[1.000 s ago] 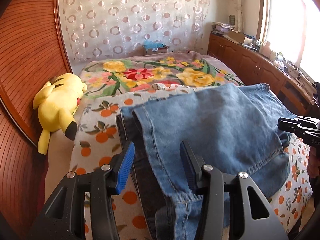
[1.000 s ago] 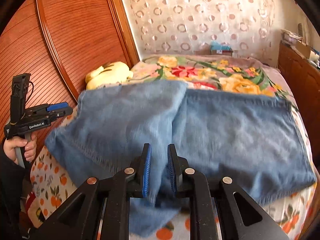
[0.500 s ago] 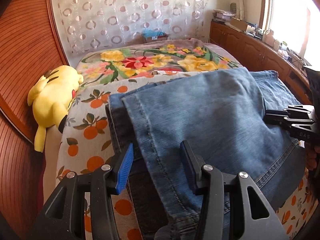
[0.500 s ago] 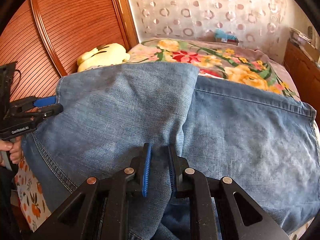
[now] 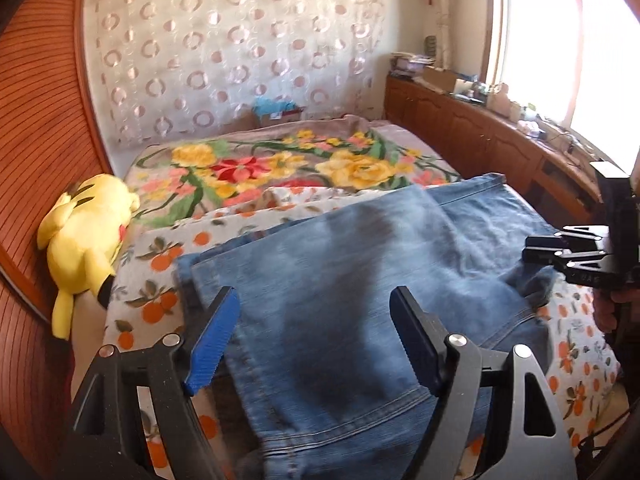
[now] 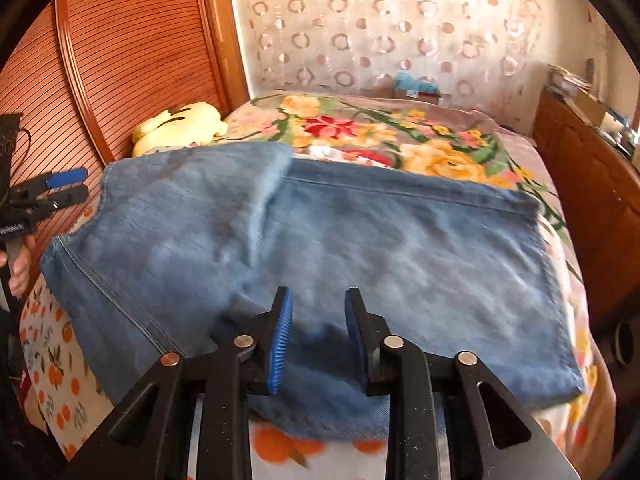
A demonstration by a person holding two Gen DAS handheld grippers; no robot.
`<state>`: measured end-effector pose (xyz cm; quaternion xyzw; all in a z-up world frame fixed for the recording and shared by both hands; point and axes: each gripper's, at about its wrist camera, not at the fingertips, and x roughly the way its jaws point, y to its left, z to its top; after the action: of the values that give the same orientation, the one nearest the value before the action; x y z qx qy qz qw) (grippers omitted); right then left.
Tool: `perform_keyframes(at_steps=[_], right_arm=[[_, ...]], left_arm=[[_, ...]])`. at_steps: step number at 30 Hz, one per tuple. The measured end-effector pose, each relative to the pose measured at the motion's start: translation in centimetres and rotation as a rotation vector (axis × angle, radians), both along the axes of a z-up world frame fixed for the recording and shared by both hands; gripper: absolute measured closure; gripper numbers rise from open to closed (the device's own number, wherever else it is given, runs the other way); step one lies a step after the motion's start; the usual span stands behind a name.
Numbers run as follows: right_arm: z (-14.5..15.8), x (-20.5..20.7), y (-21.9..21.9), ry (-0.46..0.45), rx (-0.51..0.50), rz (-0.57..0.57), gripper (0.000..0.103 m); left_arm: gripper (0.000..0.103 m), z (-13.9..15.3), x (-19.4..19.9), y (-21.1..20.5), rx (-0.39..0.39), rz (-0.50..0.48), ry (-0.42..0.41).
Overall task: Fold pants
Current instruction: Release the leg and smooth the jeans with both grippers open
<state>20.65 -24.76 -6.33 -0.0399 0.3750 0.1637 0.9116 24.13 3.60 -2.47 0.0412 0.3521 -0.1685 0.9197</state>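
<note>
Now I'm spreading both the left gripper [image 5: 314, 340] and right gripper [image 6: 318, 338] off the blurring jeans [image 6: 360, 248]; their waistband is hiding underneath.

Both cameras ride on hand-held grippers and look forward and down along their own fingers, close over the bed [image 5: 168, 248]. The left wrist view faces the pants [image 5: 360, 280] with the window at upper right; the right wrist view faces the pants [image 6: 360, 240] with the wooden panel at upper left. Both share the denim, floral blanket [image 5: 280, 164] and patterned curtain [image 6: 380, 20], and each catches the other gripper at its edge.
</note>
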Motion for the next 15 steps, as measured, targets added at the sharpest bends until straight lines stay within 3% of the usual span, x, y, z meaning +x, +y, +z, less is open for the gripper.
perform_keyframes(at_steps=[8, 15], right_arm=[[0.0, -2.2, 0.9, 0.016, 0.050, 0.054, 0.069], [-1.1, -3.5, 1.3, 0.047, 0.060, 0.091, 0.069]], left_arm=[[0.025, -1.2, 0.2, -5.5, 0.008, -0.096, 0.038], [0.025, -3.4, -0.4, -8.0, 0.066, -0.131, 0.091]])
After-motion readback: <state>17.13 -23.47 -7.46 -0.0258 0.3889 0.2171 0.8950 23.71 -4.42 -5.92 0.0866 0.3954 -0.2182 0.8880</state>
